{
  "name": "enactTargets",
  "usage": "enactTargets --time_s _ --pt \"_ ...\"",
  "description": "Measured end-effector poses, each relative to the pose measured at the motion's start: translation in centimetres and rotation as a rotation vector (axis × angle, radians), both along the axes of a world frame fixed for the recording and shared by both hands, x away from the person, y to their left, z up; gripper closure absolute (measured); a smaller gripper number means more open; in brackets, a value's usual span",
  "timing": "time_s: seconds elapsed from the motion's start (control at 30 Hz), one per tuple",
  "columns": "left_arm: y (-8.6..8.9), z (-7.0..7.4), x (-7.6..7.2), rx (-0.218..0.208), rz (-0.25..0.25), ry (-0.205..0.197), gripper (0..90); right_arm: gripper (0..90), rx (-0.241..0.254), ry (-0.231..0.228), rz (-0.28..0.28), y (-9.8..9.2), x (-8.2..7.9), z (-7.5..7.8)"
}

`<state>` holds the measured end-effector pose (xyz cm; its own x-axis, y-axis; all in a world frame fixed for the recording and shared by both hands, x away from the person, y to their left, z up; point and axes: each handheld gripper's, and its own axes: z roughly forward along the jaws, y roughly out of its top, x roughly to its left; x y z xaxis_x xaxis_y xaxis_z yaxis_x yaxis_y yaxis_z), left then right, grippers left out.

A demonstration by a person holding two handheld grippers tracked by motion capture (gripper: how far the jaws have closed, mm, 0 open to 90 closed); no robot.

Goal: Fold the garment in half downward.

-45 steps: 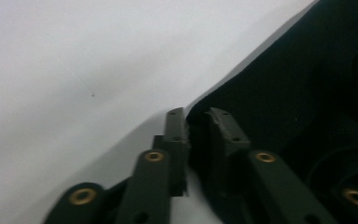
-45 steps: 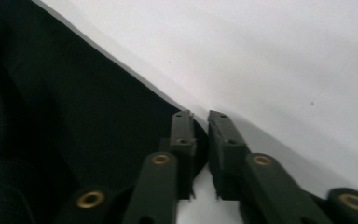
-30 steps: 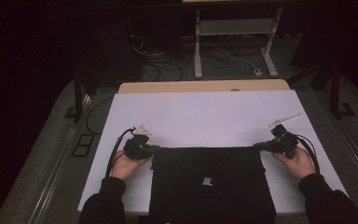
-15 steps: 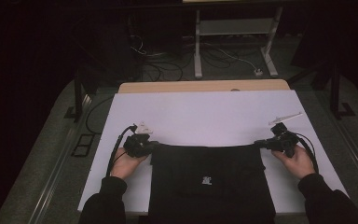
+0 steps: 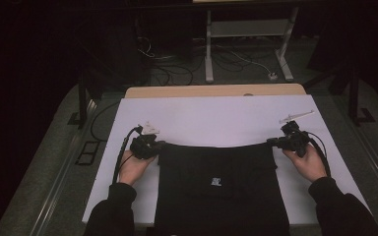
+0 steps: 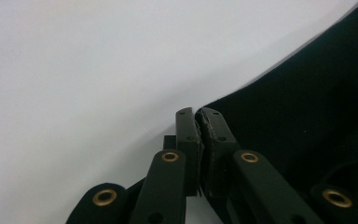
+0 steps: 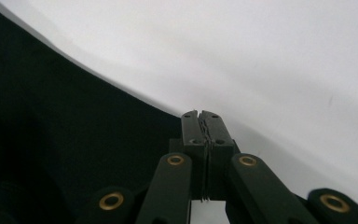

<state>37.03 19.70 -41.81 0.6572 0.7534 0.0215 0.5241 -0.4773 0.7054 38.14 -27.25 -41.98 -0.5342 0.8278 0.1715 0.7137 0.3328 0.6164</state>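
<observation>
Black garment [image 5: 221, 189] lies flat on the white surface [image 5: 216, 118], at the near edge between the person's two hands, with its lower part running off the bottom of the high view. A small white print sits near its middle.

Change noted: against the earlier high views, the far edge of the cloth now reads as a tighter, straighter line between the two corners, and both hands sit at much the same places. Judgement: the far hem is being held taut at its corners, which suggests the work in hand is spreading or squaring the cloth ahead of a fold (no fold has been started yet).

Left gripper [image 5: 160, 144] is at the far left corner; in the left gripper view its fingers [image 6: 188, 133] are closed together with the black edge pinched between them. Right gripper [image 5: 270, 142] is at the far right corner; in the right gripper view its fingers [image 7: 216, 128] are pressed fully together, with a thin layer of the cloth edge caught in the seam.

Orientation: the gripped edge points away from the person and runs left to right across the surface. The visible piece is roughly square, so the long axis cannot be settled, as the near end is cut off by the frame. The far edge sags slightly toward the person at mid-span.
</observation>
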Motion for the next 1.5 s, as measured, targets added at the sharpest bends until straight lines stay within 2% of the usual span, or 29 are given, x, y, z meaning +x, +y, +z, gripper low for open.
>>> enactTargets --time_s 0.07,0.23,0.37,0.47,0.53,0.67,0.87,1.0,1.37,1.43,1.5 --pt "-0.1 0.0 0.4 0.009 0.007 -0.003 85.4 87.9 -0.006 -0.008 -0.011 -0.1 0.5 0.3" --pt "0.1 0.2 1.9 -0.023 0.033 0.01 85.4 87.8 0.018 -0.01 -0.034 -0.3 2.2 0.6" --pt "-0.2 0.2 3.1 -0.01 0.047 0.015 85.4 87.8 0.013 -0.002 -0.053 -0.2 3.5 0.5" --pt "-0.1 0.3 3.9 -0.04 0.069 0.02 85.4 87.8 0.018 -0.004 -0.063 -0.3 4.1 0.7" --pt "-0.1 0.5 4.4 -0.04 0.081 0.018 85.3 87.8 0.019 0.001 -0.067 -0.3 4.5 0.9" --pt "0.0 0.8 4.8 -0.042 0.1 0.015 85.3 87.8 0.025 0.0 -0.07 -0.4 5.2 1.4" --pt "-0.4 2.1 5.3 -0.013 0.101 0.0 85.2 87.8 -0.025 -0.024 -0.053 0.4 6.0 3.0" --pt "-0.6 2.9 5.6 -0.01 0.09 -0.006 85.2 87.8 -0.032 -0.034 -0.064 0.4 6.3 3.5" --pt "-1.0 3.5 6.4 0.007 0.086 -0.004 85.2 87.7 -0.009 -0.034 -0.081 0.0 7.1 3.9" --pt "-1.0 3.5 6.6 0.017 0.08 -0.005 85.2 87.7 0.005 -0.042 -0.082 0.0 7.3 3.9" --pt "-1.1 3.6 6.8 0.018 0.082 -0.006 85.2 87.7 -0.001 -0.053 -0.079 0.0 7.3 3.9"
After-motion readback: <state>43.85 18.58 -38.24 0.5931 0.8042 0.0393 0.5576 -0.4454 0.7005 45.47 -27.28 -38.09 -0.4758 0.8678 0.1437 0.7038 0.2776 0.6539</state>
